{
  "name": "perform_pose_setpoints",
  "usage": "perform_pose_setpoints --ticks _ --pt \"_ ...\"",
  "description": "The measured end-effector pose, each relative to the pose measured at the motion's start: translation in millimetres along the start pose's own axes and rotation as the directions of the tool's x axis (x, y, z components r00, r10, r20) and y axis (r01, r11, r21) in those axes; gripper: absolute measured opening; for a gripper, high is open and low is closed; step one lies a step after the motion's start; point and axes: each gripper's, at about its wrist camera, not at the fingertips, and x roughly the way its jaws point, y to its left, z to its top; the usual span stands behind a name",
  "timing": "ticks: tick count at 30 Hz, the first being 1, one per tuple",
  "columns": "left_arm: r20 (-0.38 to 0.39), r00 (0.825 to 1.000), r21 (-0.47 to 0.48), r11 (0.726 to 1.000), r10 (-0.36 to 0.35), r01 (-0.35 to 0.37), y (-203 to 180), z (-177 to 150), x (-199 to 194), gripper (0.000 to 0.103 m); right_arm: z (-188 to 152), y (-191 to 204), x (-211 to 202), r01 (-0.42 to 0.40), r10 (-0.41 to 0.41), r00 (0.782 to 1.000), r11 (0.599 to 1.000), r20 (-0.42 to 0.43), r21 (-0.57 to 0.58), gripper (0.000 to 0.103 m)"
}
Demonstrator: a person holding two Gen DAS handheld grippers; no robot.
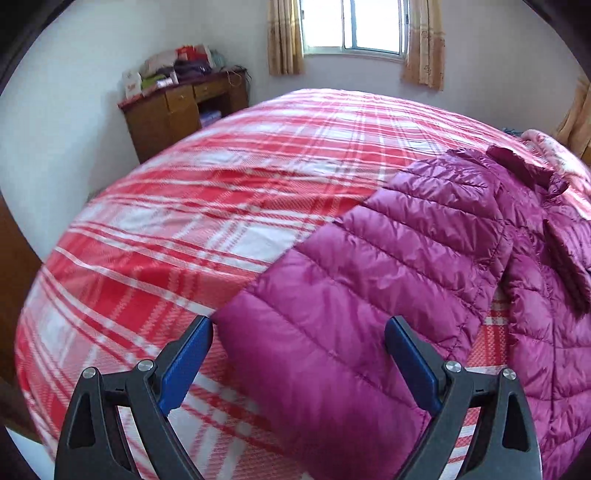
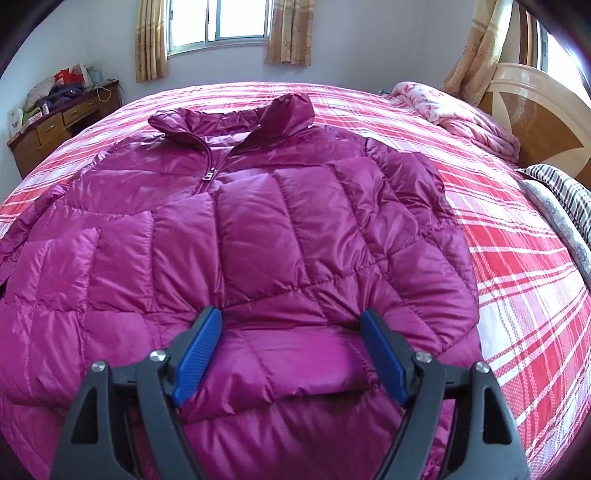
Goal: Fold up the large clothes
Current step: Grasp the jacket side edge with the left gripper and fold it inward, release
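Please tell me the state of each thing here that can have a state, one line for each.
Purple down jacket: spread flat on the bed, front up, one sleeve folded across the front.
Jacket zipper: closed up to the chest, collar open.
Left gripper: open, holding nothing.
Right gripper: open, over the folded sleeve.
Window curtains: drawn apart.

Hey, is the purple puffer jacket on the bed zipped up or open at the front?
Mostly zipped. On the jacket the zipper pull sits at chest height, the front is closed below it, and the collar spreads open above.
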Motion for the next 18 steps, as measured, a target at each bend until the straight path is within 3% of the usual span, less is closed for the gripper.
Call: perform_pose_setpoints --ticks 2,3,4,6,7,12,18 --pt "-0.018 1.0 -0.022 1.0 -0.021 0.021 1.2 -0.5 7.0 0.094 -0.2 -0.5 -0.2 0.001 -0.001 1.0 1.0 0.001 0.0 0.082" --pt "-0.019 0.999 -0.025 0.999 -0.038 0.037 1.5 -0.1 8.5 0.084 -0.3 -0.8 -0.3 0.001 -0.001 1.0 1.0 0.002 0.0 0.082" --pt "-0.008 0.999 -0.021 0.999 -0.043 0.043 1.3 0.4 6.8 0.059 -0.4 -1.0 -0.4 0.001 -0.001 1.0 1.0 0.002 0.001 0.082" --pt "0.011 0.997 0.006 0.997 -0.075 0.075 -0.6 5.2 -0.3 0.031 -0.5 -1.2 -0.5 0.001 -0.001 1.0 1.0 0.002 0.0 0.082" --pt "0.024 0.996 0.013 0.997 -0.083 0.082 -0.3 9.4 -5.0 0.022 -0.5 -1.2 -0.7 0.001 -0.001 1.0 1.0 0.003 0.0 0.082" --pt "0.185 0.982 0.098 0.995 -0.035 0.017 -2.3 48.8 -47.7 0.019 -2.2 -5.2 -12.2 -0.014 0.014 1.0 1.0 0.015 0.001 0.082" --pt "0.362 0.931 0.204 0.979 -0.049 -0.027 -18.0 108.0 -104.6 0.019 -12.1 -20.4 -49.7 -0.025 0.026 0.996 1.0 0.089 -0.006 0.082"
